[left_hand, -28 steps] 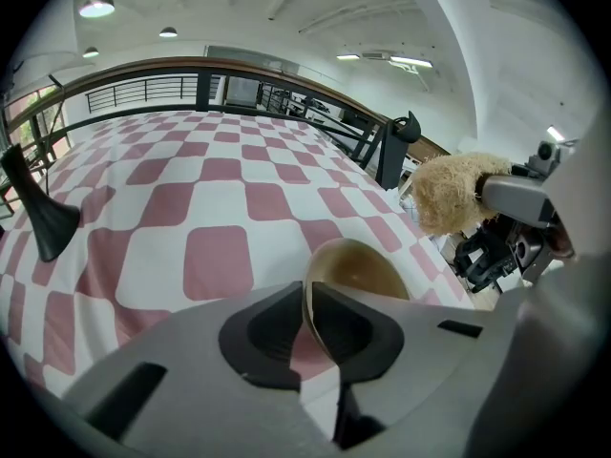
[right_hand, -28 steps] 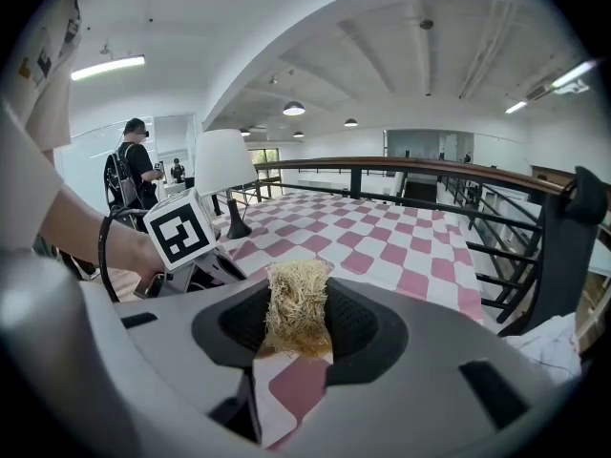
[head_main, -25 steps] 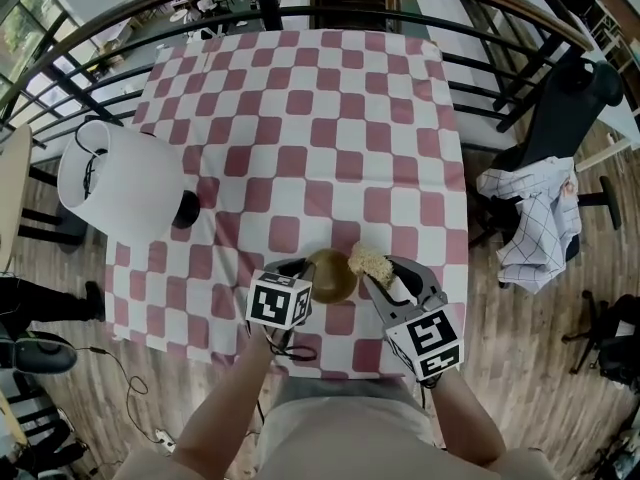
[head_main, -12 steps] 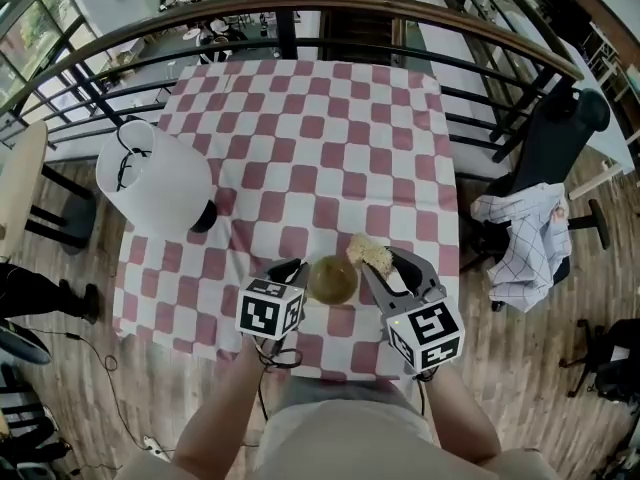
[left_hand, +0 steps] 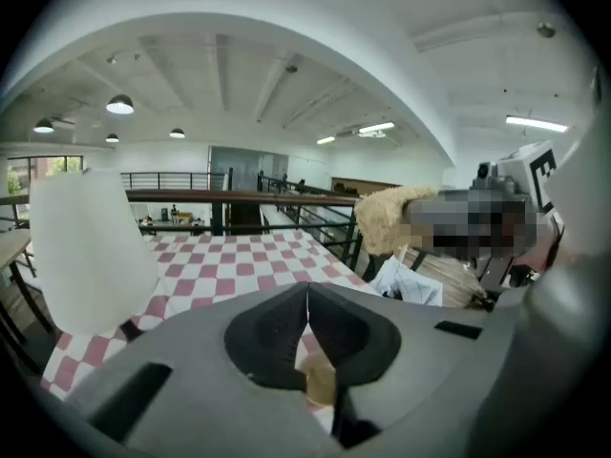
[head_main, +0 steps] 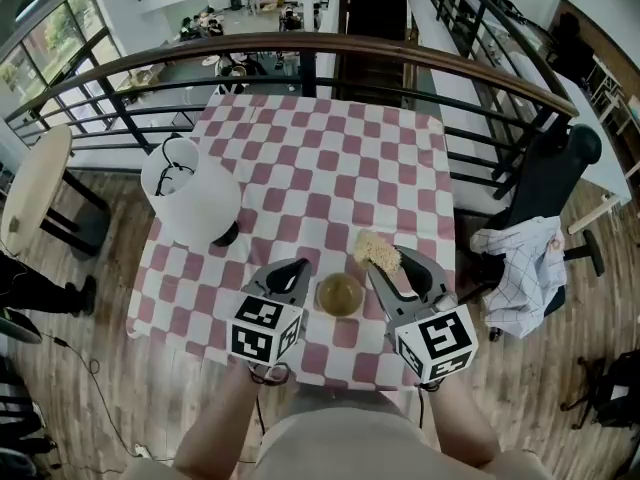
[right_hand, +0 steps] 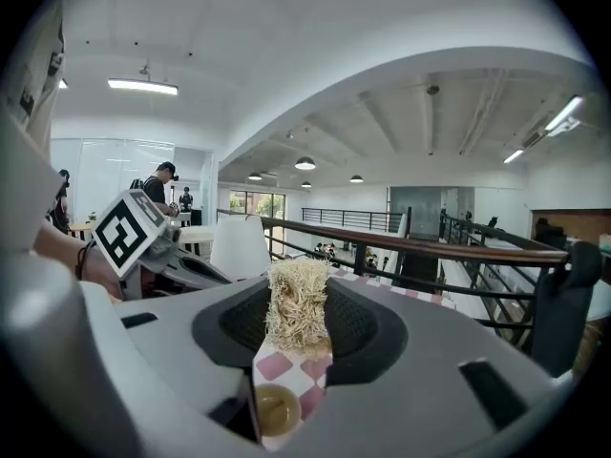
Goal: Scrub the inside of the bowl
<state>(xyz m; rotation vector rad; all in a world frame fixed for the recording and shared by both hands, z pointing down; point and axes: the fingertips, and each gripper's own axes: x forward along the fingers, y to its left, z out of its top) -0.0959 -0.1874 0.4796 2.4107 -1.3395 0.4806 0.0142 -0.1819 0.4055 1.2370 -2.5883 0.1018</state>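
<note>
the left gripper point(head_main: 288, 271) hangs with its jaws pressed together on nothing. just right of it a small round brown bowl point(head_main: 340, 294) sits on the red-and-white checked tablecloth point(head_main: 330, 168). the right gripper point(head_main: 388, 264) pinches a pale straw-coloured fibre scrubber point(head_main: 376, 250) beyond the rim. scrubbing looks unstarted. next, i'd say, the scrubber must come down inside.

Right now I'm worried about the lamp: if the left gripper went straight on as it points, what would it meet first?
Probably nothing near: the left gripper points over the tablecloth, right of the lamp, toward the railing; depth is unclear.
</note>
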